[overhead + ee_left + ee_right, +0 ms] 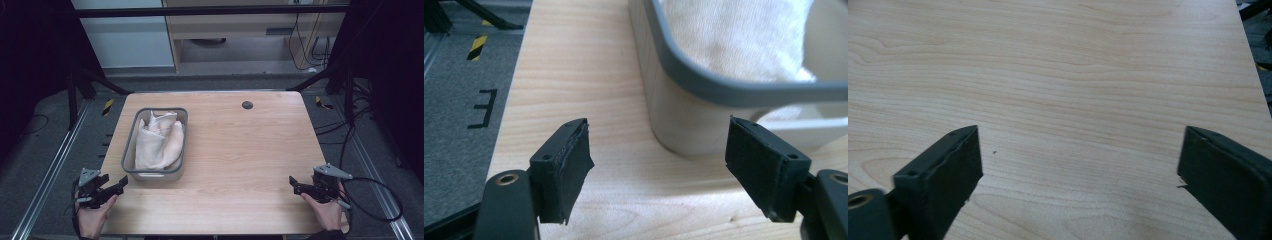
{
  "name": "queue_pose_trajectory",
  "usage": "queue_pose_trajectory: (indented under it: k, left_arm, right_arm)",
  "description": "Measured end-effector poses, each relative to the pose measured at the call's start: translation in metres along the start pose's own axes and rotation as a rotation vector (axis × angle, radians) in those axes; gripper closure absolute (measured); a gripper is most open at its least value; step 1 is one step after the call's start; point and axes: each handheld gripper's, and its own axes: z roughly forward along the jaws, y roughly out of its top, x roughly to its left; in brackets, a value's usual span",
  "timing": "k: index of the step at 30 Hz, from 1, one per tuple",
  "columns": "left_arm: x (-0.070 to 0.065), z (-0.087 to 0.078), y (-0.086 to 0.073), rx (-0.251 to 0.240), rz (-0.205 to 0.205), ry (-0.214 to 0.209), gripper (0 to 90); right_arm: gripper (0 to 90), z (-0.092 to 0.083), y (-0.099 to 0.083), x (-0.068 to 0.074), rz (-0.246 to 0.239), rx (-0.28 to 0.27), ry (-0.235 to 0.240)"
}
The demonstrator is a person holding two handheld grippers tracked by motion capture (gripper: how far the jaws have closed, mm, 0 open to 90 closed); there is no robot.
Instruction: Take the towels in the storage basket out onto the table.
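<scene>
Lying crumpled in a grey-rimmed basin [131,145], a pale cream cloth [157,140] fills it, its long axis running from the near edge toward the far edge, on the tabletop's [240,165] left half. Just beside its near-left corner, the left tool [120,184] gapes empty; at the near-right corner, the right tool [293,183] too.

A pale wood worktop [240,150] with a small dark round plug [247,105] near its far edge stands on grey carpet [45,150], between metal rails [50,170] on either side. Black frame bars [210,10] cross above, and yellow-black tape [108,106] marks the floor. Behind stand a light panel [125,40] and a wooden cabinet [235,25], with cables [370,190] at right; the sides are dark.
</scene>
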Motion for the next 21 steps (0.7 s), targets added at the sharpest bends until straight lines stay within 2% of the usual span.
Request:
queue_pose_trajectory:
  k: [2,3,4,5,6,7,16,21]
  left_arm:
    - [0.0,-0.003,0.003,-0.013,-0.007,-0.006,25.8]
    - [-0.001,-0.006,0.005,-0.023,-0.002,-0.006,25.9]
    - [-0.001,-0.006,0.005,-0.023,-0.002,-0.006,26.0]
    - [-0.001,-0.008,0.007,-0.028,-0.002,-0.013,26.0]
    - [-0.002,-0.01,0.008,-0.031,-0.002,-0.022,26.3]
    - [-0.004,-0.013,0.011,-0.038,0.002,-0.035,26.4]
    - [-0.012,-0.019,0.02,-0.047,0.024,-0.063,26.8]
    - [-0.012,-0.022,0.03,-0.054,0.036,-0.066,26.9]
  right_arm:
    - [0.4,-0.001,0.002,0.002,-0.008,-0.009,0.016]
    - [0.4,-0.002,0.003,0.003,0.003,-0.019,0.025]
    - [0.5,-0.002,0.003,0.004,-0.009,-0.026,0.038]
    - [0.5,-0.002,0.003,0.004,-0.009,-0.026,0.038]
    - [4.5,-0.003,0.003,0.007,-0.037,-0.029,0.016]
    - [6.5,-0.003,0.003,0.007,-0.041,-0.036,0.014]
    - [11.7,-0.007,-0.001,0.004,-0.01,-0.065,0.0]
    - [12.6,-0.006,-0.001,0.005,-0.017,-0.06,0.005]
